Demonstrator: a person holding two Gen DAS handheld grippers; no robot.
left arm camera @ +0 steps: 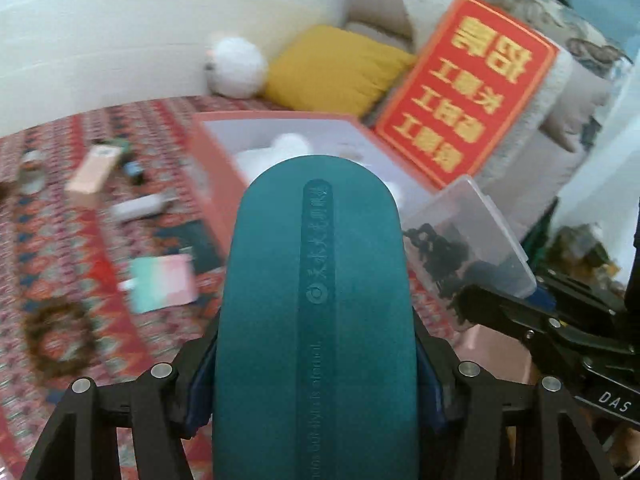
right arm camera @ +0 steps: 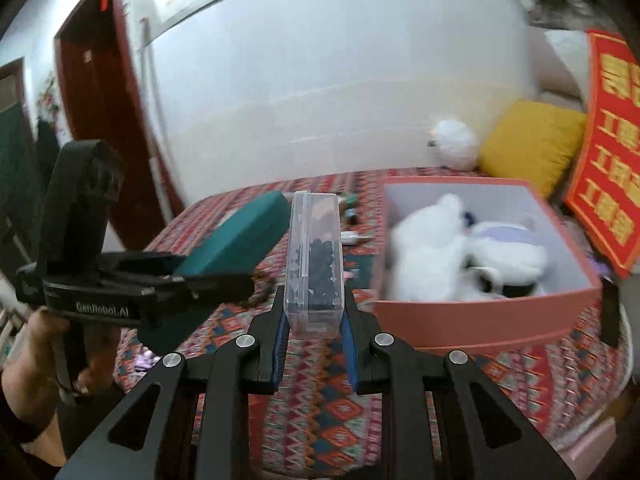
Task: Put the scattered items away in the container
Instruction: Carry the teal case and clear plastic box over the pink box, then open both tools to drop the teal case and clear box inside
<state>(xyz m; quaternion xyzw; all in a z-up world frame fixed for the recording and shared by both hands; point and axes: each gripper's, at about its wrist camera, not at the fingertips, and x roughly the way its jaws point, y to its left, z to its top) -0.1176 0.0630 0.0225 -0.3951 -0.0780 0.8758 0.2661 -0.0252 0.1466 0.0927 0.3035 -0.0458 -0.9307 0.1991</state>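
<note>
pink box open-topped, plush toys inside

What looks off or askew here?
Nothing damaged or spilled. Left gripper holds the teal case, right gripper the clear box; loose items lie scattered on the patterned cloth beside the pink box.

A teal case, a clear plastic box of black bits and a salmon-pink container holding white plush toys sit over a red geometric-patterned cloth.
</note>
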